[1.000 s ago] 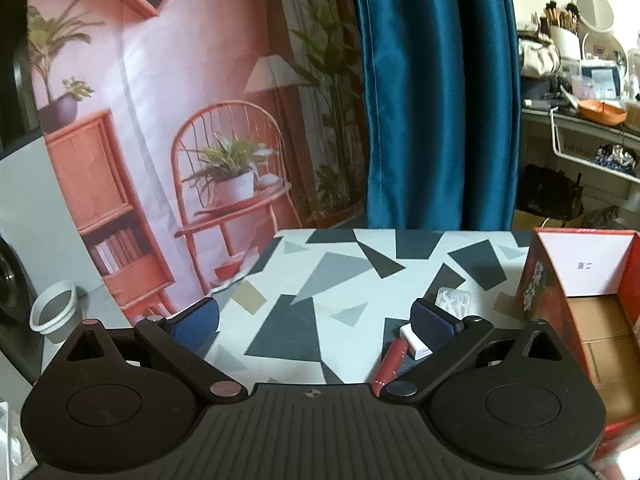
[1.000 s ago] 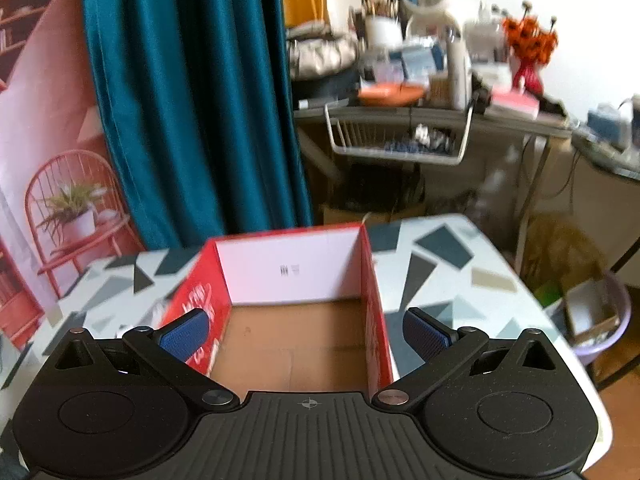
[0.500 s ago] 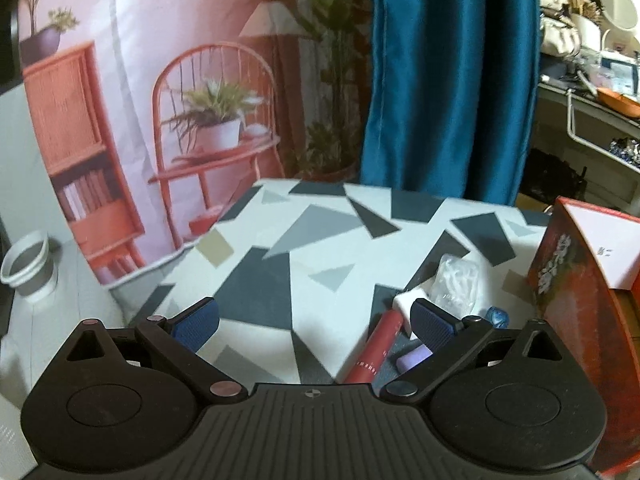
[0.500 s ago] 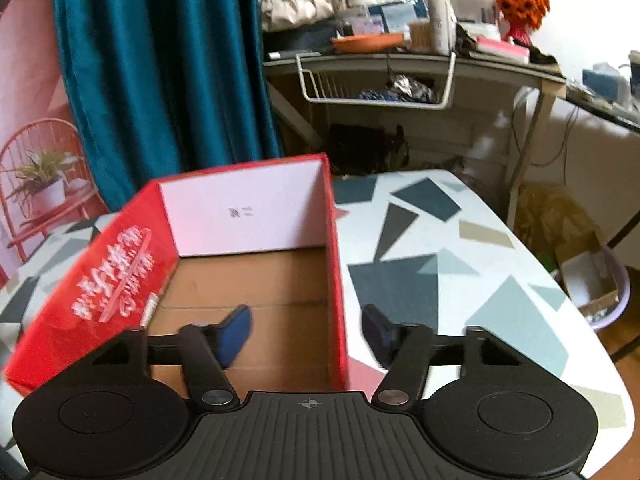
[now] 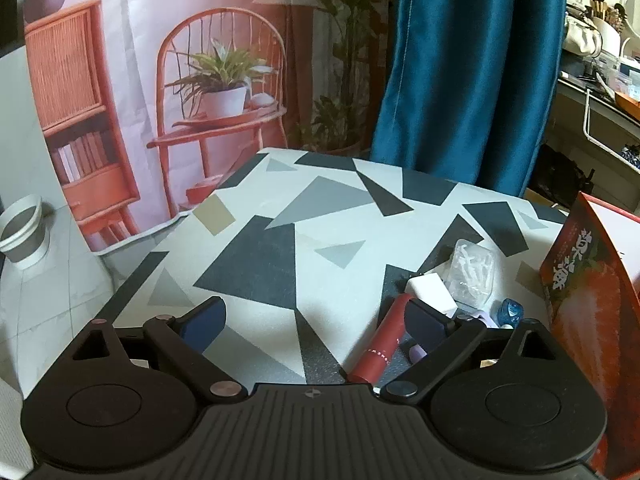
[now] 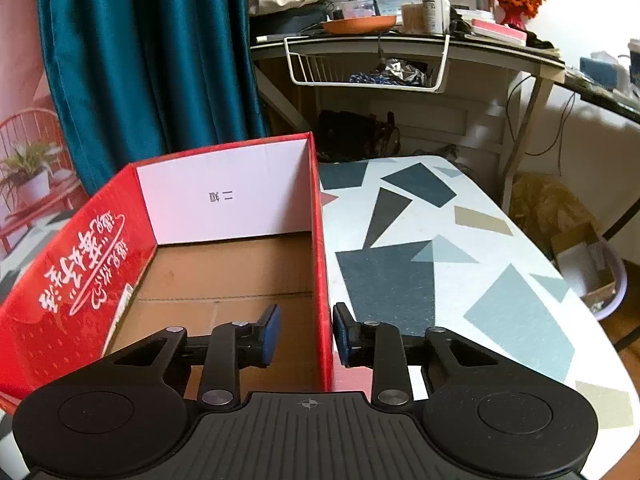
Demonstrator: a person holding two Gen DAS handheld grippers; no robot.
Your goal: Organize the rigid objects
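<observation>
A red cardboard box (image 6: 96, 280) with a bare brown floor stands on the patterned table; its red side also shows in the left wrist view (image 5: 584, 300). My right gripper (image 6: 306, 334) straddles the box's right wall (image 6: 322, 264), one pad inside and one outside, with a small gap still visible on each side. My left gripper (image 5: 316, 320) is open and empty above the table. Next to its right finger lie a red tube (image 5: 380, 348), a white block (image 5: 432, 292), a clear plastic case (image 5: 474, 276), a small blue item (image 5: 510, 312) and a lilac item (image 5: 418, 354).
The table (image 5: 280, 248) has a geometric grey pattern; its left and far edges drop to the floor. A teal curtain (image 5: 468, 72) and a printed backdrop hang behind. A cluttered desk with a wire basket (image 6: 368, 68) stands beyond the table.
My right gripper has narrowed from wide open and shifted right, so its jaws now sit either side of the box's right wall. My left gripper has tilted down toward the small items, still open.
</observation>
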